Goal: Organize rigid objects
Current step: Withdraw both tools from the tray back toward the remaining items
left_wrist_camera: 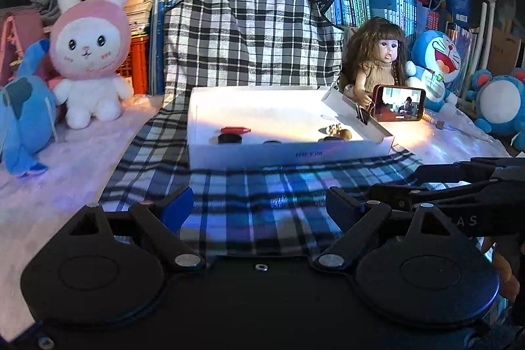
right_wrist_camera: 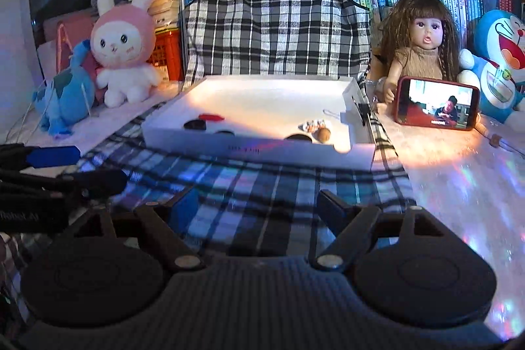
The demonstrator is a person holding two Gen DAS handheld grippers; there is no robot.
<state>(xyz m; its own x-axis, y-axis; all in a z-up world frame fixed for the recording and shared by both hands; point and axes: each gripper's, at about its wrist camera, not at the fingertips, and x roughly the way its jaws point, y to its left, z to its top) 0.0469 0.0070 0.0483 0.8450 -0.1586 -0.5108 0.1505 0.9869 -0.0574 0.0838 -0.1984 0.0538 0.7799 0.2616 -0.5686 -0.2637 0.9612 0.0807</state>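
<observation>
1. The white tray [right_wrist_camera: 249, 150] sits mid-frame on the plaid cloth [right_wrist_camera: 279, 186], holding a red piece [right_wrist_camera: 211, 117], dark discs [right_wrist_camera: 194, 125] and a brown nut-like object [right_wrist_camera: 324, 134].
2. Left gripper [left_wrist_camera: 259, 205] and right gripper [right_wrist_camera: 252, 202] hover low in frame, jaws wide, empty.
3. Approach over the near wall, descend on one item, avoiding neighbours.

A pale desk [right_wrist_camera: 459, 173] carries a black-and-white checked cloth [right_wrist_camera: 262, 186]. A shallow white box [right_wrist_camera: 256, 150] sits on the cloth. Plush toys, a doll [right_wrist_camera: 423, 54] and a phone [right_wrist_camera: 438, 109] stand around it.
</observation>
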